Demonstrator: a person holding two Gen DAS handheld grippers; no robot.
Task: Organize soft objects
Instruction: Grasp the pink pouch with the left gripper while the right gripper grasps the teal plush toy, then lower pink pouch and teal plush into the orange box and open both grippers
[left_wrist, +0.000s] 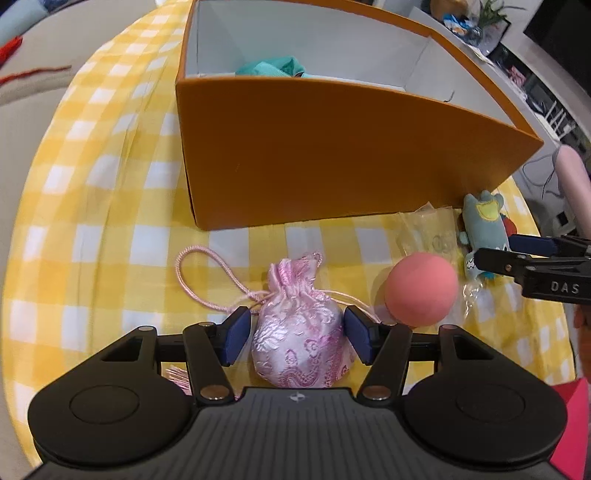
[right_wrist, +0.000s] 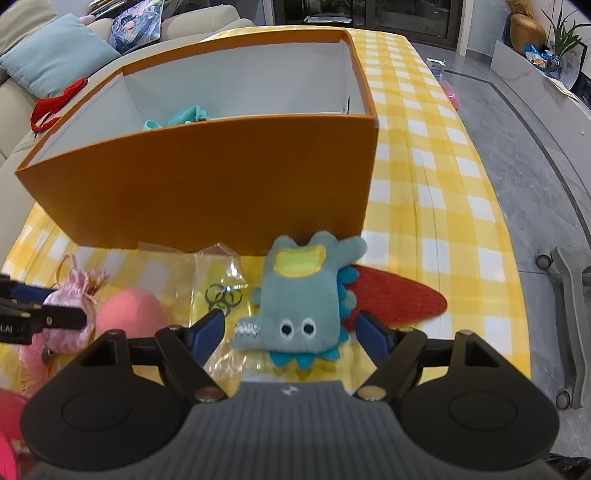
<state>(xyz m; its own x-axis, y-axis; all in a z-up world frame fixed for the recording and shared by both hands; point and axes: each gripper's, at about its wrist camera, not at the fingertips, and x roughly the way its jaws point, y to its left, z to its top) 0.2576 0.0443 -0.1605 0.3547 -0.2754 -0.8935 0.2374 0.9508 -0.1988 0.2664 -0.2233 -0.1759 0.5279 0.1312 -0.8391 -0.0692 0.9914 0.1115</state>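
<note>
A pink brocade drawstring pouch (left_wrist: 301, 332) lies on the yellow checked cloth between the fingers of my left gripper (left_wrist: 295, 336); the jaws are open, with small gaps either side of the pouch. A blue-grey plush crocodile (right_wrist: 299, 299) lies between the open fingers of my right gripper (right_wrist: 293, 334), untouched. A pink foam ball (left_wrist: 421, 290) sits between the two toys. The orange box (left_wrist: 332, 155) stands just behind, with a teal cloth (left_wrist: 271, 68) inside. The crocodile (left_wrist: 482, 225) and right gripper fingers (left_wrist: 495, 260) show at right in the left view.
A clear plastic bag with metal rings (right_wrist: 221, 291) lies beside the crocodile. A red felt piece (right_wrist: 395, 295) lies under its right side. A sofa with a blue cushion (right_wrist: 55, 55) stands at the left. The table's right edge (right_wrist: 517, 258) drops to a grey floor.
</note>
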